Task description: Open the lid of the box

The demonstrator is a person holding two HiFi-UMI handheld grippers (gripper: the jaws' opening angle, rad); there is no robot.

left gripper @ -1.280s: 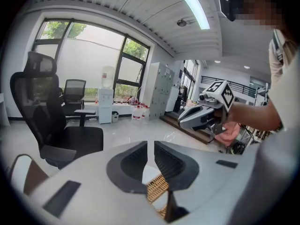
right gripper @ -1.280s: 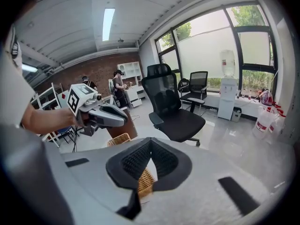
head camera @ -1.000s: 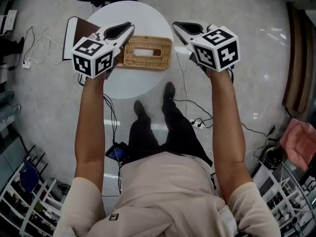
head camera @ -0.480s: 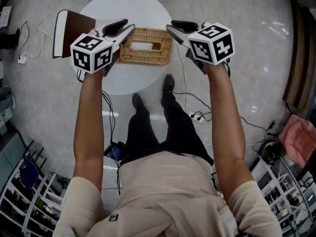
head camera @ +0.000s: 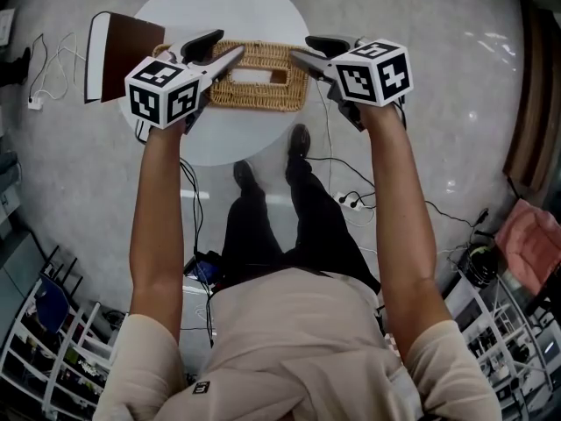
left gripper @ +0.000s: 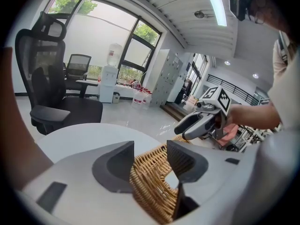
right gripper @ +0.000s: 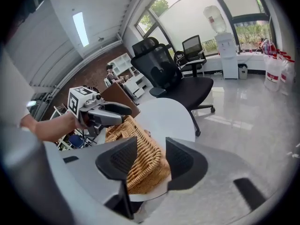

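A woven wicker box (head camera: 259,77) with a slotted lid lies on the round white table (head camera: 219,11). My left gripper (head camera: 232,44) is at the box's left end and my right gripper (head camera: 300,48) at its right end. Both have just been opening their jaws. In the left gripper view the jaws of the left gripper (left gripper: 150,161) stand apart over the box's corner (left gripper: 152,189), pads not pressing. The right gripper view shows the same for the right gripper (right gripper: 151,158) and the box's end (right gripper: 143,156). Each gripper sees the other across the box.
A brown board with a white edge (head camera: 123,51) leans at the table's left side. Cables and a power strip (head camera: 346,200) lie on the floor by the person's feet. A black office chair (left gripper: 51,93) stands beyond the table. Shelving fills the lower left.
Both grippers have come down toward the ends of the wicker box. Their jaws, shut a second ago, now stand apart.
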